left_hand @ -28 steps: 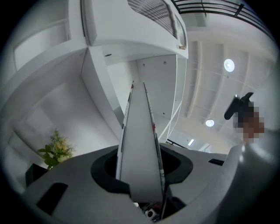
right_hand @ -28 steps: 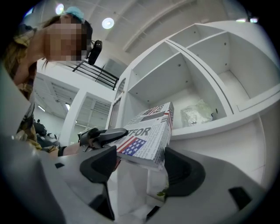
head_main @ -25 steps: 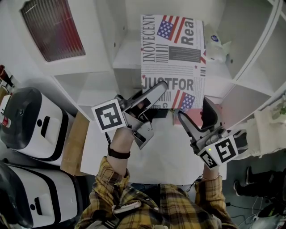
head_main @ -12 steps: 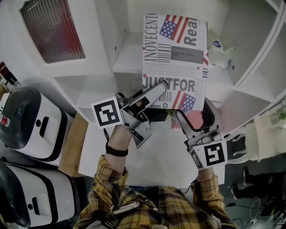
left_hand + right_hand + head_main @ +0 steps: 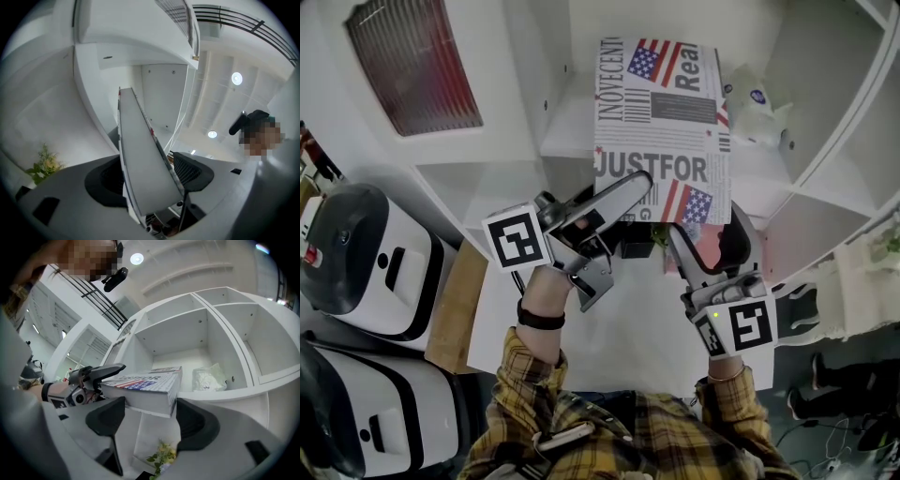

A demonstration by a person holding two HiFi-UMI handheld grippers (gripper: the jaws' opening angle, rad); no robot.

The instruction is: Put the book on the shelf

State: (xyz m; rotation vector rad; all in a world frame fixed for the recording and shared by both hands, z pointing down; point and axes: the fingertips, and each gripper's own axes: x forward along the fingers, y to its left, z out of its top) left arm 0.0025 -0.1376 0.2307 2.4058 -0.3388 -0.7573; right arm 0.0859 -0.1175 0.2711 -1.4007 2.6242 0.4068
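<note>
The book [image 5: 661,122], with a newspaper-print cover and flags, lies flat in front of the white shelf [image 5: 567,131], its far end over a compartment. My left gripper [image 5: 636,190] reaches in from the near left, upper jaw across the cover. Its jaws have just been opening, and the book [image 5: 145,173] stands edge-on between the pads without being pressed. My right gripper [image 5: 712,236] sits at the near right corner, jaws apart. In the right gripper view the book's corner [image 5: 145,385] lies just above those spread jaws; whether it rests on them I cannot tell.
A crumpled white bag [image 5: 755,98] lies in the compartment right of the book. A small plant [image 5: 161,455] stands lower down. Two white appliances [image 5: 366,258] and a wooden board [image 5: 455,300] are at the left. Shelf dividers [image 5: 225,333] frame the compartments.
The book has shifted slightly left and tilted. My left gripper drew back a little toward the left, and my right gripper's marker cube swung left, under the book's corner.
</note>
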